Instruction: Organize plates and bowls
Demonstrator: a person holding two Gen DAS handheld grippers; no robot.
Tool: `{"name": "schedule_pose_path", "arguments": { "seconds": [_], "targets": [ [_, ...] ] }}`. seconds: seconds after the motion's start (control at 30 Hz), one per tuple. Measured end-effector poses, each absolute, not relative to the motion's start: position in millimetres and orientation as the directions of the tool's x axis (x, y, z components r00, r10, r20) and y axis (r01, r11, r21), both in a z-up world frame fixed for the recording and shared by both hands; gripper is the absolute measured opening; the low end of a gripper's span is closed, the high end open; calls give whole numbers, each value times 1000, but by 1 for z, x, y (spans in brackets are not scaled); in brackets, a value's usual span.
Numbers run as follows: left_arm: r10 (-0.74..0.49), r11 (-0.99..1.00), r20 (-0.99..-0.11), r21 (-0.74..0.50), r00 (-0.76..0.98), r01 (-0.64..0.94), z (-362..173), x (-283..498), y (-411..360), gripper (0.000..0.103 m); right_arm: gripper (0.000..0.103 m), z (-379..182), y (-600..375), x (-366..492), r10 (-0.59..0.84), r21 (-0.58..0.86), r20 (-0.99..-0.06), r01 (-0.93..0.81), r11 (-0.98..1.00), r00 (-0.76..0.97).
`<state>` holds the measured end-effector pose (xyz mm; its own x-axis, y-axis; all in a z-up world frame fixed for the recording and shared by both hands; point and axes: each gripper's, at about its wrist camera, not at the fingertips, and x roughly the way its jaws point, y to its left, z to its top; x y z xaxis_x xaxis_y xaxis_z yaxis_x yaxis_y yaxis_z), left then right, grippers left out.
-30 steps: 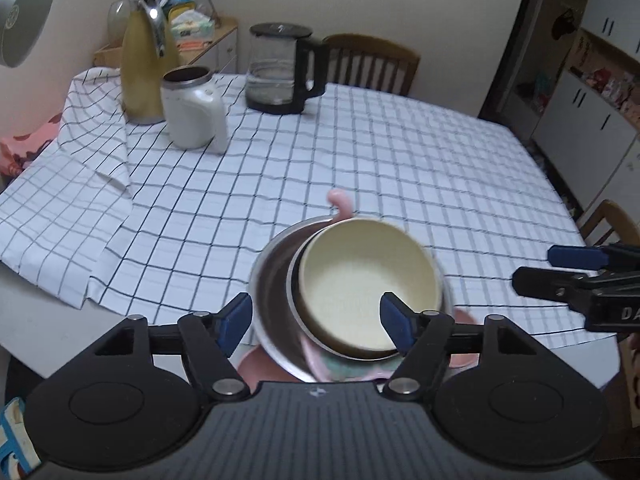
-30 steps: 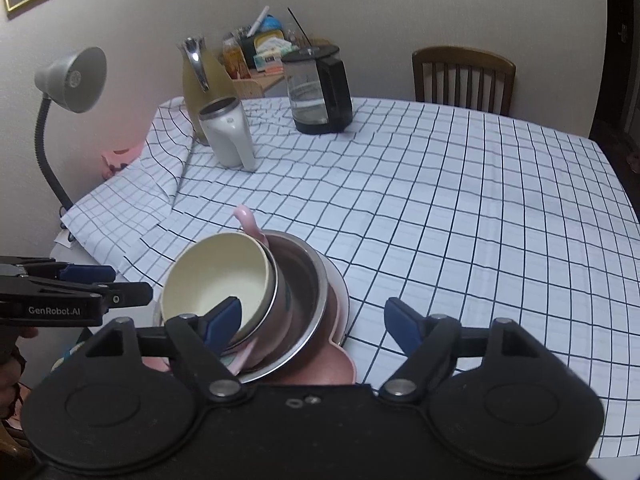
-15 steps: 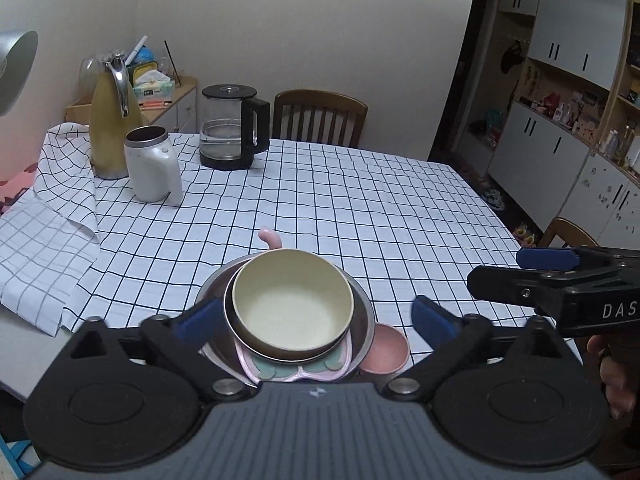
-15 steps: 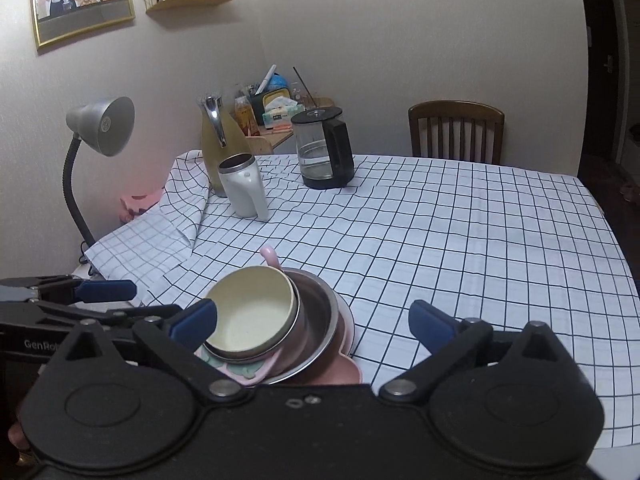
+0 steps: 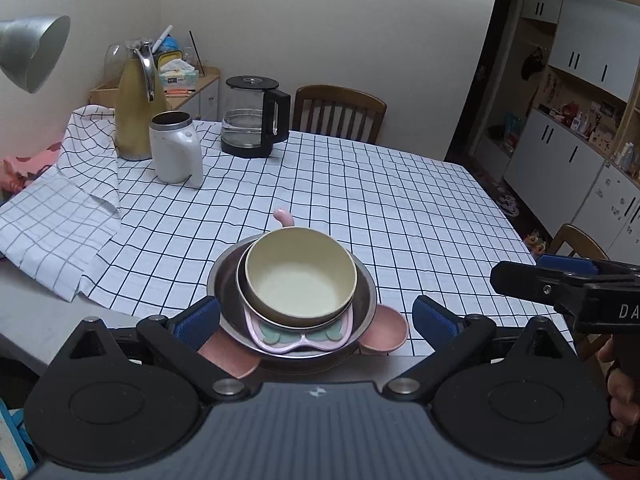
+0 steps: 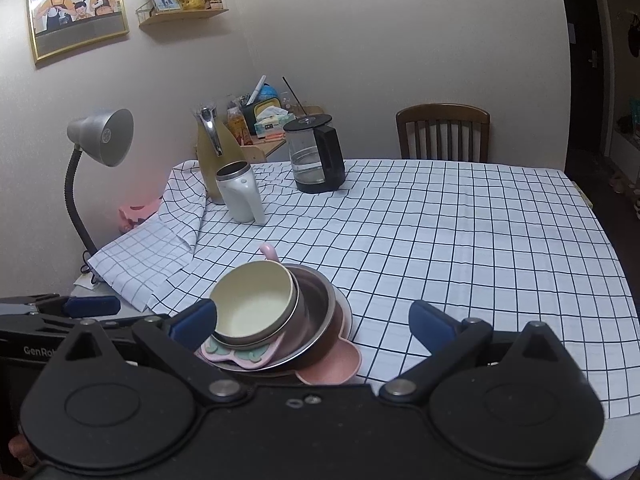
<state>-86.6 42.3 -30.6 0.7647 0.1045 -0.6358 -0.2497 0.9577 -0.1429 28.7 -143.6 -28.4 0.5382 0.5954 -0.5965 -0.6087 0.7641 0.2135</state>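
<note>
With the cream round bowl [image 5: 300, 276] nested atop the steel basin [image 5: 362, 304] and pink plate [image 5: 384, 326] at the table's near edge, both the left gripper [image 5: 316, 314] and right gripper [image 6: 312, 322] stand wide apart, holding nothing, so stacking looks finished and next comes withdrawing clear.

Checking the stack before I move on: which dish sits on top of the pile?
The cream bowl is topmost, empty and upright. It nests above the pink-and-green shaped plate, inside the steel bowl, all resting on the pink plate.
</note>
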Motion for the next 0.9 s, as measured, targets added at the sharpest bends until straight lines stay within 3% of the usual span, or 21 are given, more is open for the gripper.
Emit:
{"name": "schedule_pose_path", "arguments": {
  "seconds": [0.9],
  "targets": [
    [93,961,-621,-148,778,-233,-14,-99,15,103,103,-22,-161,19,599,220,-604,-612,760,526]
  ]
}}
